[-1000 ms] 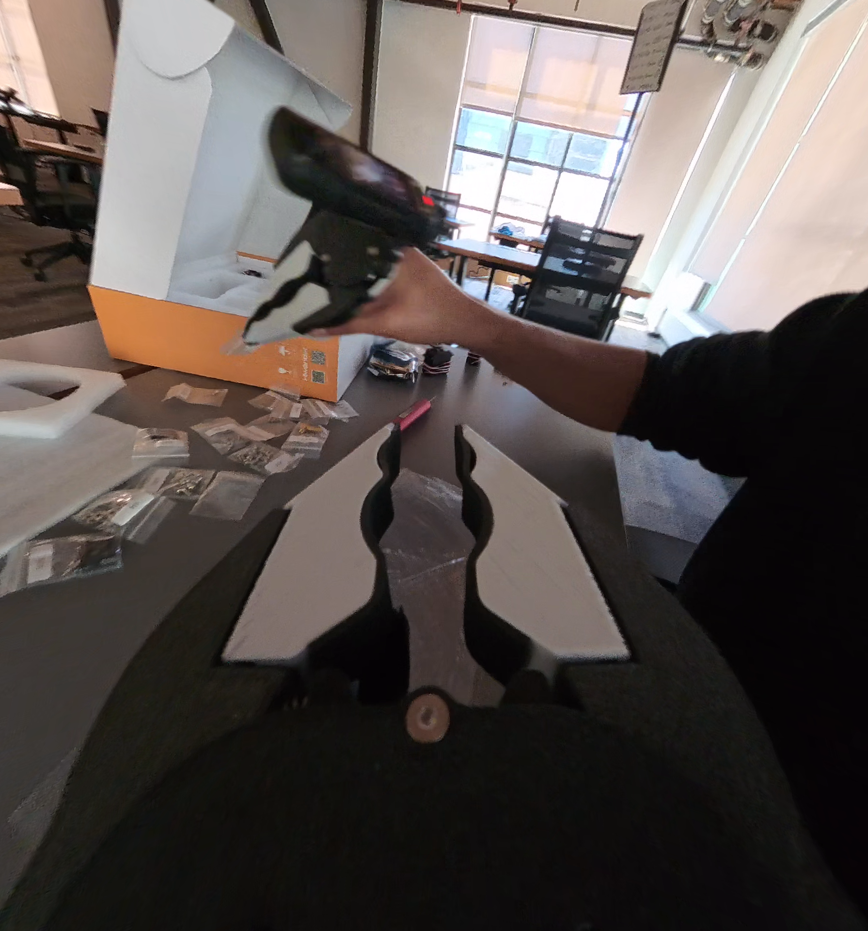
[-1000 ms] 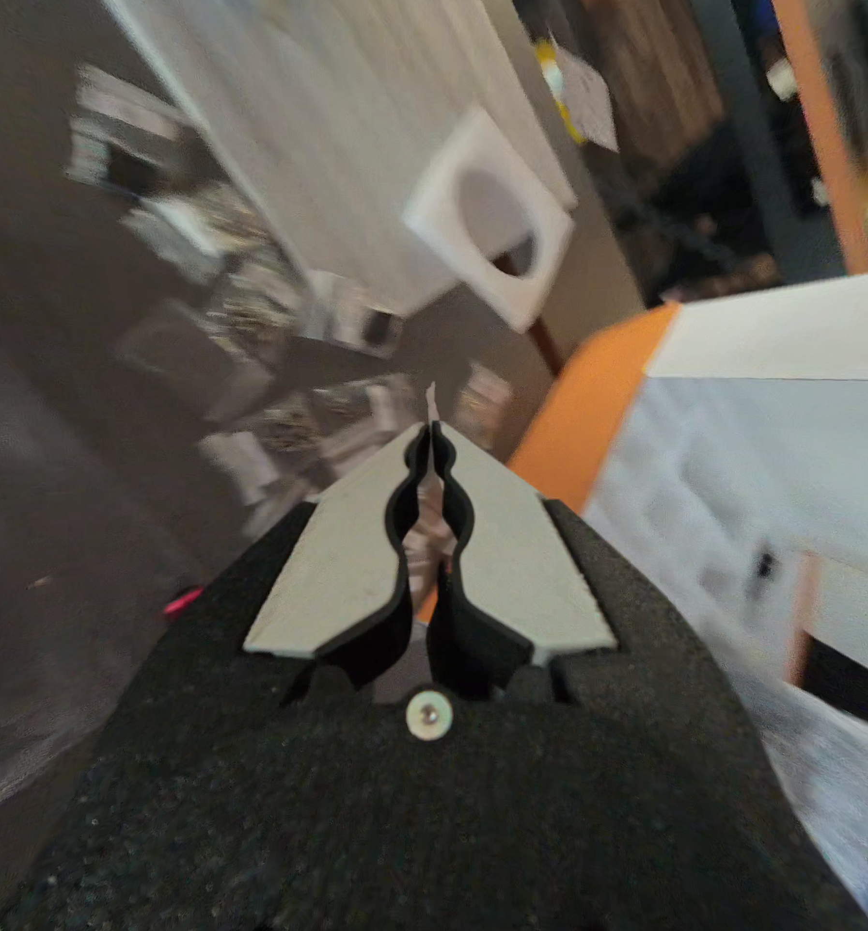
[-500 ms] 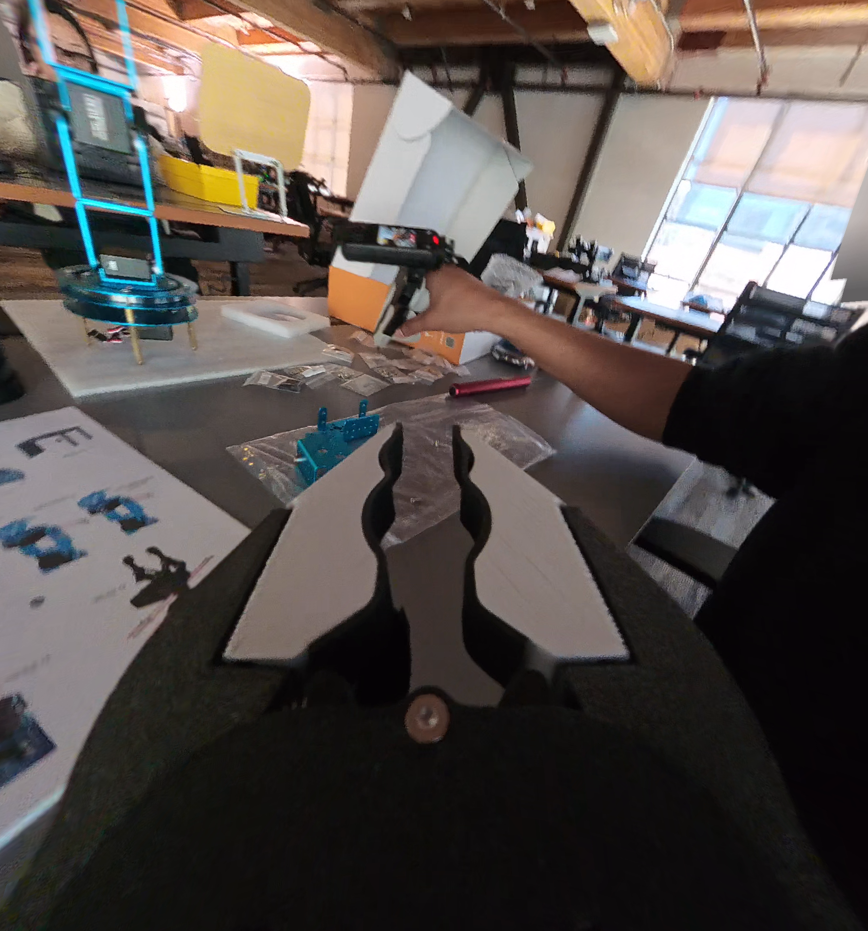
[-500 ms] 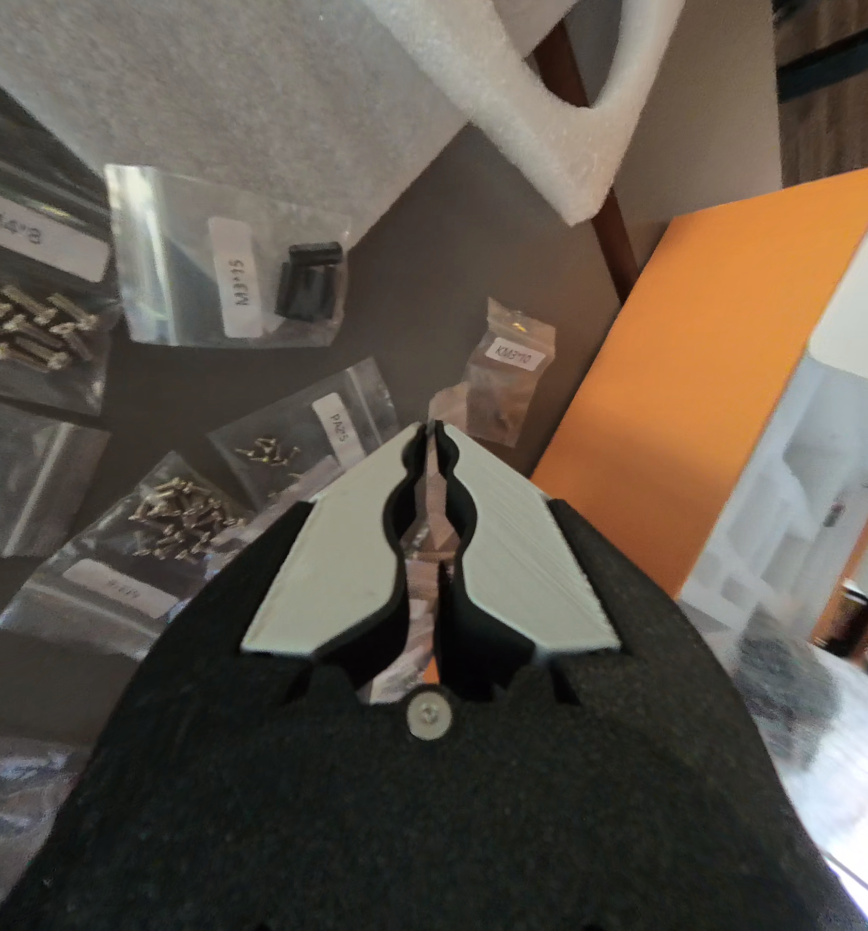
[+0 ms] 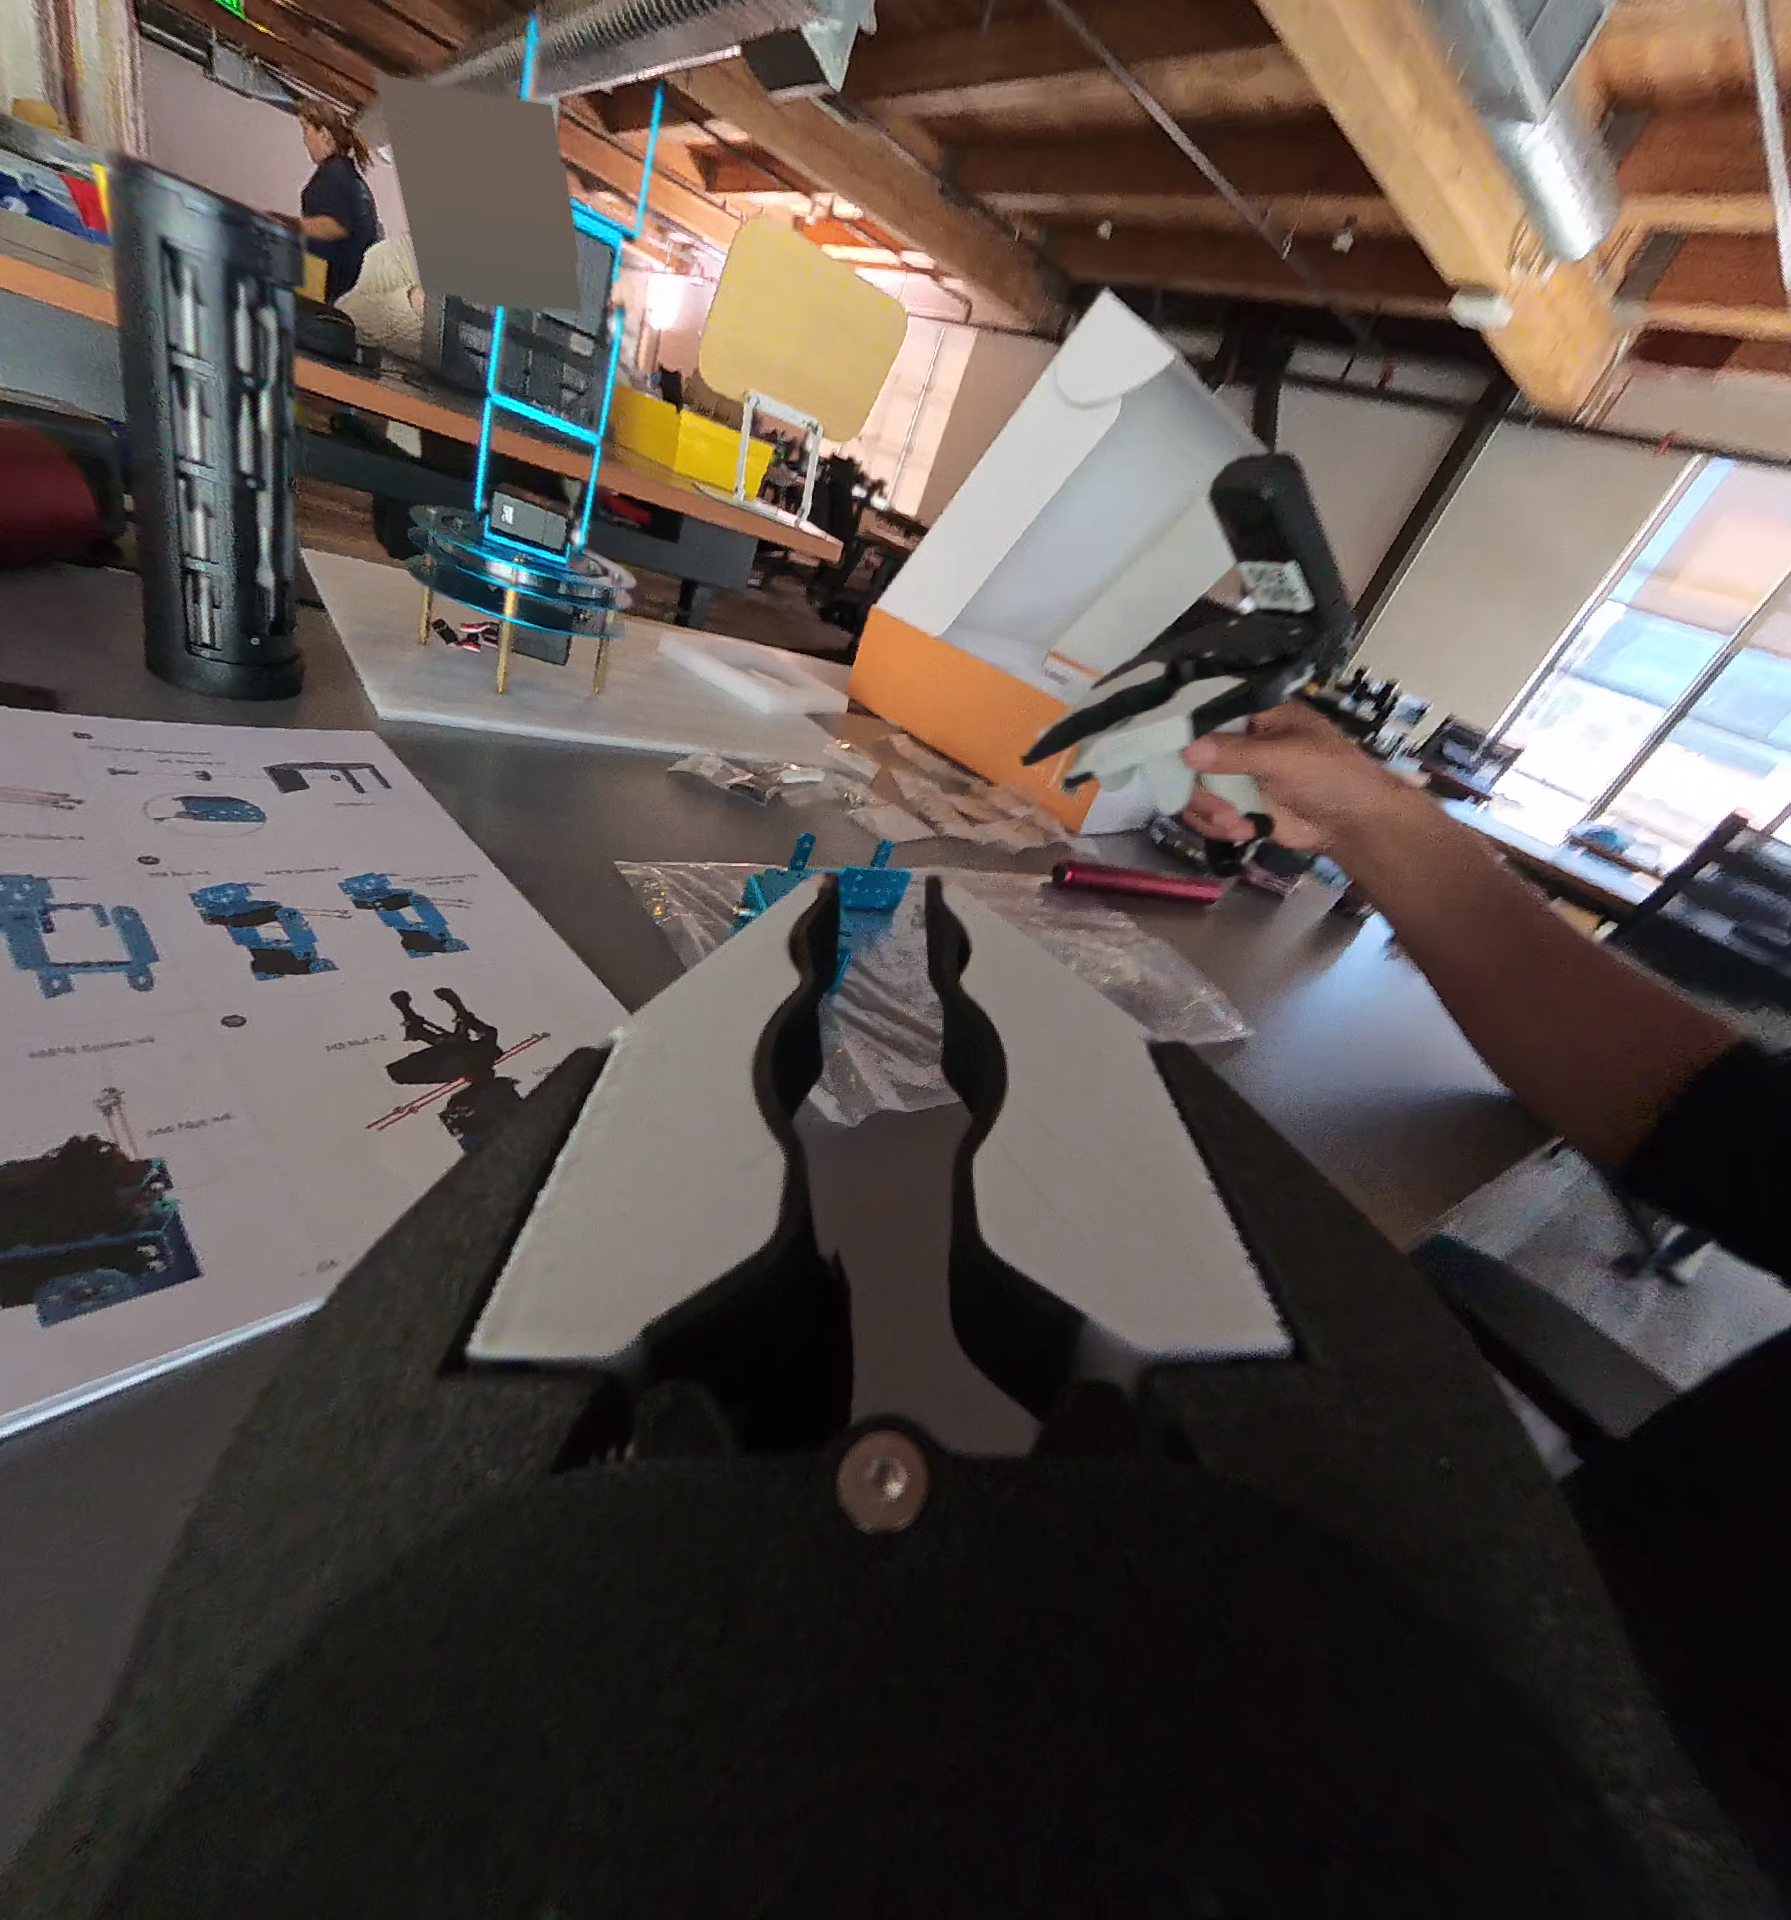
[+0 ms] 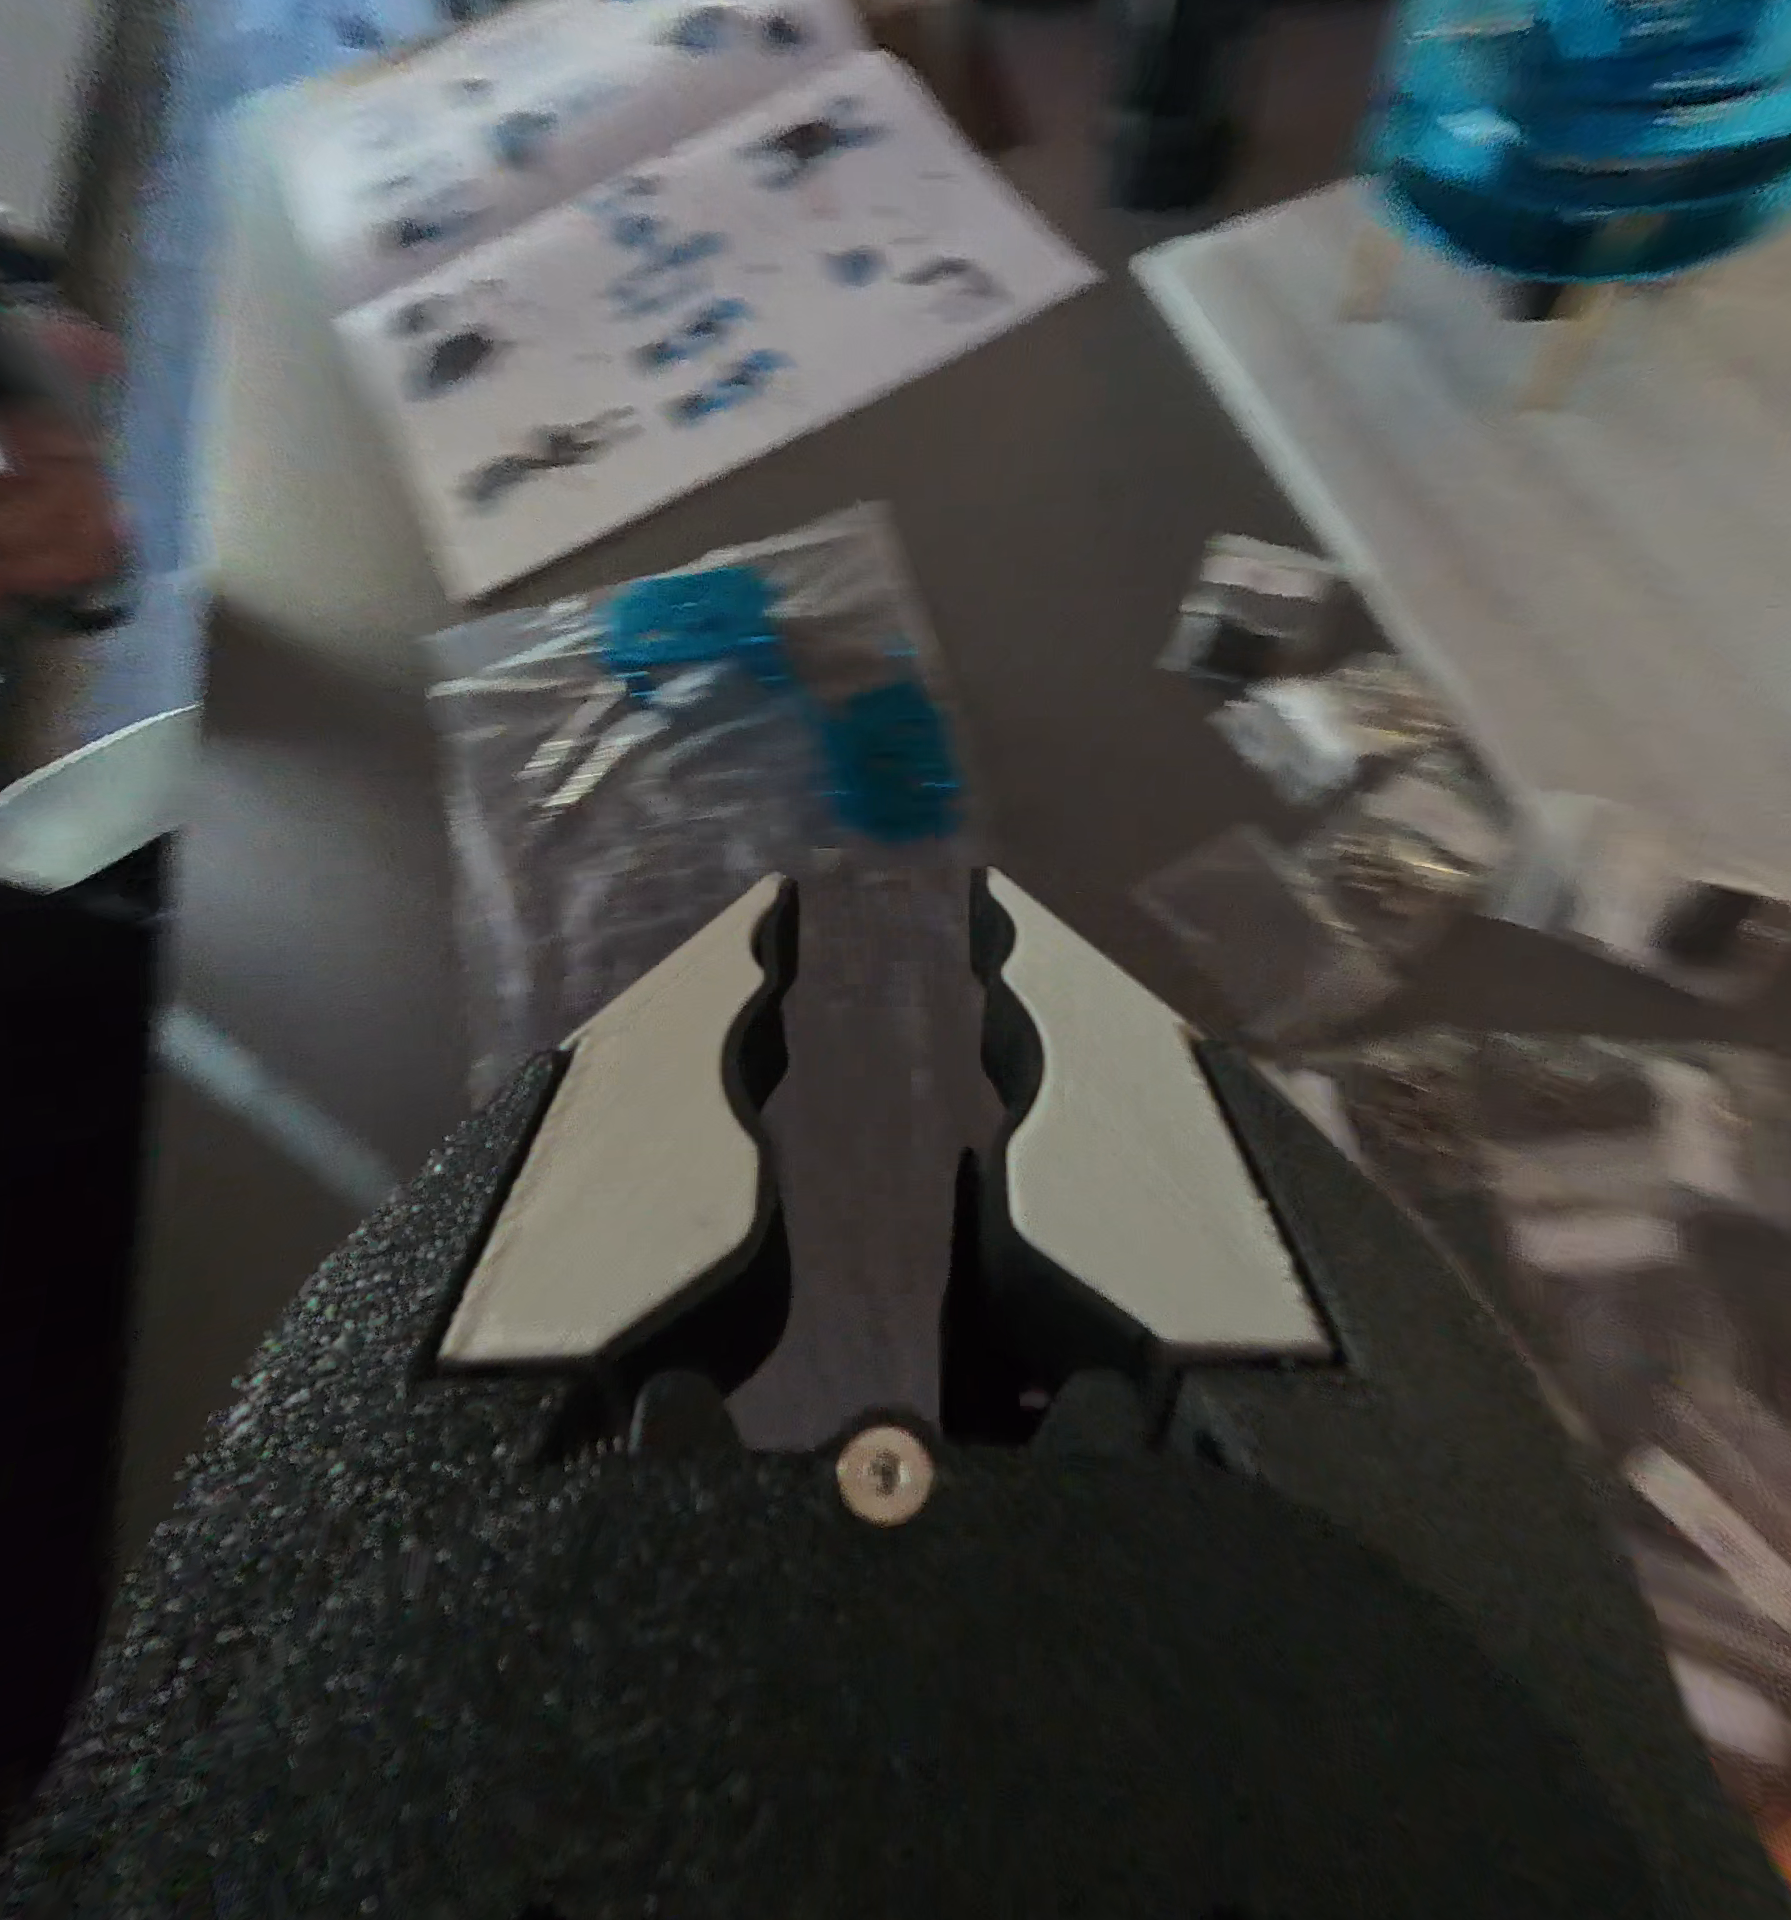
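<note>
I am holding my left gripper (image 5: 875, 894) low over the dark bench (image 5: 579, 821). Its jaws are standing a little apart and are gripping nothing. Through the gap I am seeing a clear plastic bag (image 5: 1067, 956) lying flat on the bench, with small blue metal parts (image 5: 849, 894) on it, just past the tips. A big white sheet with pictures (image 5: 174, 997) is lying to the left of the bag. A red pen-like stick (image 5: 1135, 883) is lying on the far side of the bag.

Farther back, a tall black tube (image 5: 210, 436) is standing upright. Next to it a white foam board (image 5: 517, 665) is carrying a blue round stand on gold legs (image 5: 517, 582). An open white and orange box (image 5: 1036, 634) is standing behind a bunch of little clear bags (image 5: 932, 800).

My right gripper (image 5: 1062, 753) is up in the air in front of the box, held by my hand (image 5: 1275, 779), and it is pointing down to the left.

The right wrist view is very blurry. There my right gripper (image 6: 883, 888) is looking down at the bench (image 6: 1067, 540) from above, and its jaws are open wide with nothing between them. The blue parts (image 6: 818, 707) on the clear bag (image 6: 600, 790) are just ahead of the tips. The picture sheet (image 6: 662, 291) is lying past the bag. The little bags (image 6: 1317, 748) and the foam board (image 6: 1556, 540) are off to the right, with the blue stand (image 6: 1618, 156) on top of the board.
</note>
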Motion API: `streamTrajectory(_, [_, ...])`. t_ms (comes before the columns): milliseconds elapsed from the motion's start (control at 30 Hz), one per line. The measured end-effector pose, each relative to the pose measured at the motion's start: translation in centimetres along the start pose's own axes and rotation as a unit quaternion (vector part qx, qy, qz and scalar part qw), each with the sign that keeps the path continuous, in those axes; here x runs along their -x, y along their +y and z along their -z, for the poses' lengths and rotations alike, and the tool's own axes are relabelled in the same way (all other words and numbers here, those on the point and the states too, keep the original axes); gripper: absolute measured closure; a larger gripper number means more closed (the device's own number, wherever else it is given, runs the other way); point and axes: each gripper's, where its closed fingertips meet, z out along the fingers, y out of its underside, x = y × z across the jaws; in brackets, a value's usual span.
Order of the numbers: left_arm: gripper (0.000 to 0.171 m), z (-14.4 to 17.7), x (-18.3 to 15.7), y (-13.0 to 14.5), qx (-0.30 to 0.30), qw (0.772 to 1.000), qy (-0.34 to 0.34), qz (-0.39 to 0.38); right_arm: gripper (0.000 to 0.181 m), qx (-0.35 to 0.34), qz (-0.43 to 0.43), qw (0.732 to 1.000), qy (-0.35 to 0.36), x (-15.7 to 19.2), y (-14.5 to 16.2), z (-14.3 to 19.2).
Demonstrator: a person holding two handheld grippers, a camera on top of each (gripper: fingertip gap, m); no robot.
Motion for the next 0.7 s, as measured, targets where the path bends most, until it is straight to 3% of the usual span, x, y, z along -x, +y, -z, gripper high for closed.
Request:
streamTrajectory(100, [0.155,-1.7,-0.6,0.8,0.025,0.999,-0.009,-0.033,0.149,0.017,0.038,0.996,-0.077,4.3,1.7,-1.8])
streamTrajectory(233, [0.155,-3.4,-2.1,1.4,0.042,0.997,0.005,-0.063,0.155,0.085,0.105,0.989,-0.064,5.4,4.3,-4.2])
streamTrajectory(467, [0.155,-5.1,-3.0,2.3,0.070,0.992,0.023,-0.098,0.164,0.136,0.141,0.980,-0.030,4.2,6.3,-5.8])
streamTrajectory(700, [0.155,-5.6,-2.6,3.2,0.101,0.991,0.042,-0.082,0.160,0.100,0.096,0.990,0.032,0.8,4.1,-7.5])
